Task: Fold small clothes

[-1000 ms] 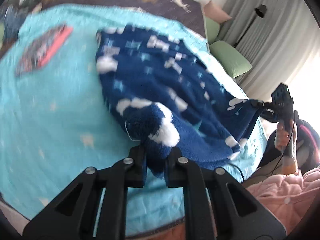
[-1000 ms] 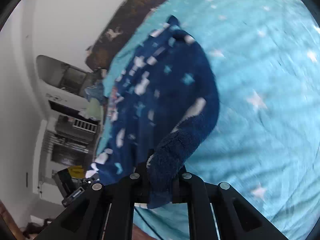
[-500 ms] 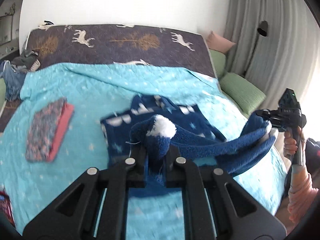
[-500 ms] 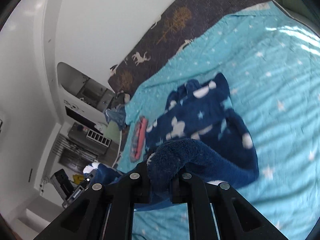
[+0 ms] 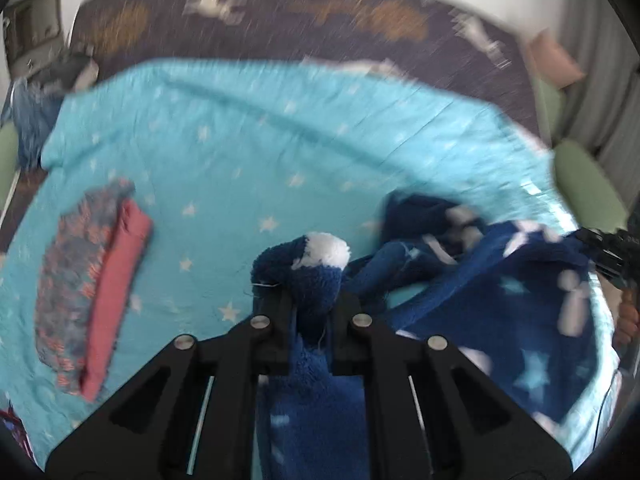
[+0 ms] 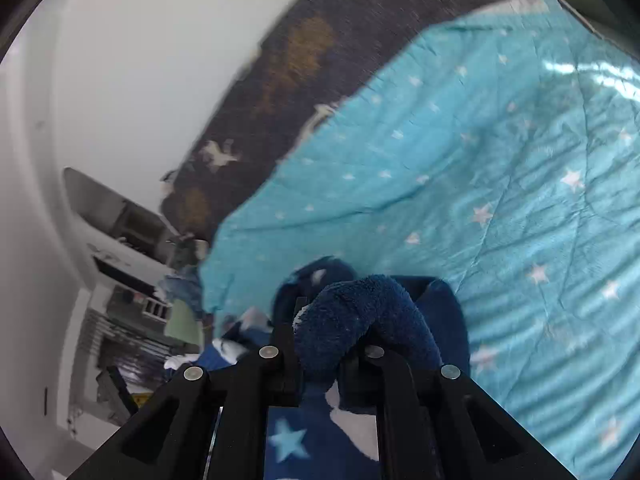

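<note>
- Bed first: turquoise star-print bedspread (image 5: 248,152) spread wide, bare across the middle, dark deer-print headboard (image 5: 304,12) behind it, all smeared by motion blur in the left wrist view.
- Next in size, the navy fleece garment (image 5: 500,304) with white and pale-blue stars: half a second ago lying partly open on the spread, now bunched at the near right part of the bedspread, one stretch slung between the two grippers, the rest crumpled on the cover.
- Meaning for the task, as a judgement: garment pulled back toward the near edge rather than laid flat, so no finished fold yet; probably a re-lay or a drag into place ahead of the fold.
- Folded patterned clothes with a coral piece (image 5: 92,292), stacked at the left of the spread, well apart from the fleece, in the same spot as a moment ago.
- Left gripper (image 5: 314,308): clamped tight on a fleece corner, tuft with a white patch sticking up above the fingers.
- Right gripper (image 6: 320,360): likewise pinched on a thick roll of the same fleece, starred cloth hanging below; seen also at the far right of the left wrist view, held in a hand (image 5: 626,316).
</note>
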Tool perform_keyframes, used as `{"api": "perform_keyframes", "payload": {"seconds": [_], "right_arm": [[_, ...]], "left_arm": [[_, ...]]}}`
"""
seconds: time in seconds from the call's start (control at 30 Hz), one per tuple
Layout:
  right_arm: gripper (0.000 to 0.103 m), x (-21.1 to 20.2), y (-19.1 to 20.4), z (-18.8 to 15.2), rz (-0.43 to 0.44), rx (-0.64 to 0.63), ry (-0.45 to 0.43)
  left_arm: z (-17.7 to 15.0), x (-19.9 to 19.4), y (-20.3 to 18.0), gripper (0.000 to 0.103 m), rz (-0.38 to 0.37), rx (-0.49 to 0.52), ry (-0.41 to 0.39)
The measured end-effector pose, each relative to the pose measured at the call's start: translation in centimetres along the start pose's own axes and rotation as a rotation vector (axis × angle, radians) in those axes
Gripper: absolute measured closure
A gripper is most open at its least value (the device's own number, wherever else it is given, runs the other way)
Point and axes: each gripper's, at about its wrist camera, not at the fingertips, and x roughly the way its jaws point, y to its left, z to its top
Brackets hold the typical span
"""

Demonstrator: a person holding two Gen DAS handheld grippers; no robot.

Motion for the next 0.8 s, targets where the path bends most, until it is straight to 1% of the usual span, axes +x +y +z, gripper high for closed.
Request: {"api": "perform_keyframes", "payload": {"seconds": [0.07,0.1,0.13,0.2,0.23,0.27,0.3,0.33,0.37,0.43,0.47,0.5,0.53,0.57,0.6,0.63,0.7,0.77,0.8], "right_arm": [[0.09,3.5,-1.8,0.3,-0.096,-0.002,0.043],[0.09,4.7,-2.8,0.1,-0.118,0.011,0.071],[0.09,5.6,-3.9,0.0,-0.116,0.034,0.093],[0.09,5.7,-5.6,-0.2,-0.043,0.098,0.089],[0.088,5.3,-5.9,-0.1,-0.023,0.108,0.085],[0.084,4.7,-5.9,0.0,-0.011,0.109,0.084],[0.083,4.0,-5.6,0.2,-0.021,0.1,0.079],[0.078,3.3,-5.2,0.4,-0.035,0.086,0.068],[0.066,2.1,-4.5,0.5,-0.051,0.06,0.043],[0.05,-0.5,-2.4,0.6,-0.044,0.011,-0.021],[0.048,-2.1,-1.3,0.4,-0.017,-0.017,-0.053],[0.049,-3.3,-0.3,0.1,0.006,-0.042,-0.066],[0.049,-4.2,0.8,-0.3,0.025,-0.073,-0.069],[0.049,-4.9,1.9,-1.0,0.032,-0.104,-0.062],[0.049,-5.3,2.8,-1.8,0.03,-0.137,-0.047],[0.048,-5.4,3.8,-2.7,0.021,-0.175,-0.026],[0.049,-4.9,5.6,-4.9,-0.009,-0.256,0.024],[0.049,-3.5,7.0,-6.9,-0.053,-0.321,0.079],[0.049,-2.6,7.5,-7.7,-0.072,-0.345,0.111]], "left_arm": [[-0.9,3.2,0.6,0.089,0.012,-0.023,0.075],[-1.2,3.8,0.7,0.089,0.009,-0.031,0.082],[-1.5,4.0,0.8,0.089,0.002,-0.037,0.079],[-1.7,3.3,0.7,0.086,-0.015,-0.041,0.065],[-1.5,2.8,0.8,0.084,-0.023,-0.041,0.065],[-1.1,2.0,0.8,0.083,-0.03,-0.044,0.063],[-0.6,1.1,0.8,0.081,-0.034,-0.047,0.053],[-0.1,0.2,0.7,0.079,-0.041,-0.05,0.035],[0.5,-1.0,0.6,0.077,-0.058,-0.051,0.008],[1.1,-4.2,0.0,0.069,-0.106,-0.053,-0.053],[1.2,-5.0,-0.3,0.067,-0.118,-0.05,-0.07],[1.2,-6.3,-0.9,0.059,-0.126,-0.038,-0.096],[1.0,-7.3,-1.4,0.047,-0.121,-0.024,-0.123],[0.5,-8.9,-2.2,0.041,-0.1,0.002,-0.173],[0.1,-9.7,-2.7,0.035,-0.087,0.024,-0.203],[-0.5,-10.6,-3.4,0.035,-0.076,0.053,-0.23],[-0.9,-11.2,-3.9,0.035,-0.072,0.074,-0.241],[-1.5,-11.0,-4.4,0.035,-0.115,0.08,-0.215],[-1.9,-10.4,-4.9,0.035,-0.147,0.098,-0.18]]}}
